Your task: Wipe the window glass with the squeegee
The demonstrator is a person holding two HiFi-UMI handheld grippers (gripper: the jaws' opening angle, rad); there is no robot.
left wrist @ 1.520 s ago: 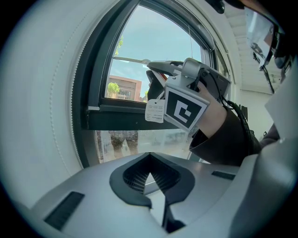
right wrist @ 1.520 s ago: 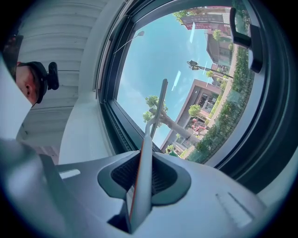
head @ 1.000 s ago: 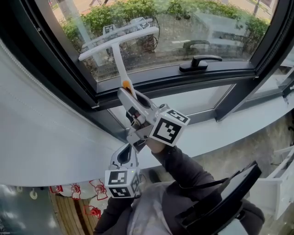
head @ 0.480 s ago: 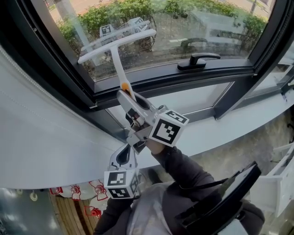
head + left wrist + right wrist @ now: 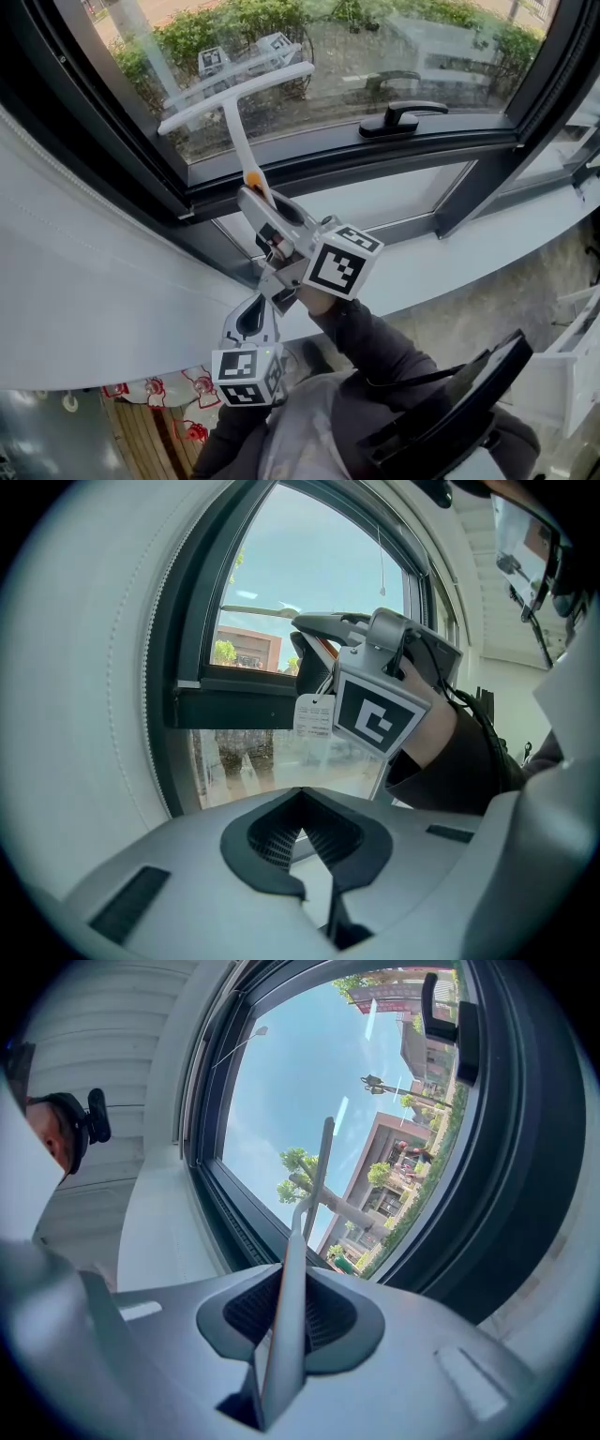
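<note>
Window glass (image 5: 394, 37) spans the top of the head view. The squeegee (image 5: 236, 84) blade sits against the pane at left (handle slanting down). Right hand-held gripper (image 5: 255, 199) has its jaws clamped tight on the handle end. Left hand-held gripper (image 5: 253, 317) is just below it, jaws closed together w/ nothing between.

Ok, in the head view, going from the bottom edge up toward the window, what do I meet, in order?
Left gripper → right gripper → squeegee → window glass.
</note>
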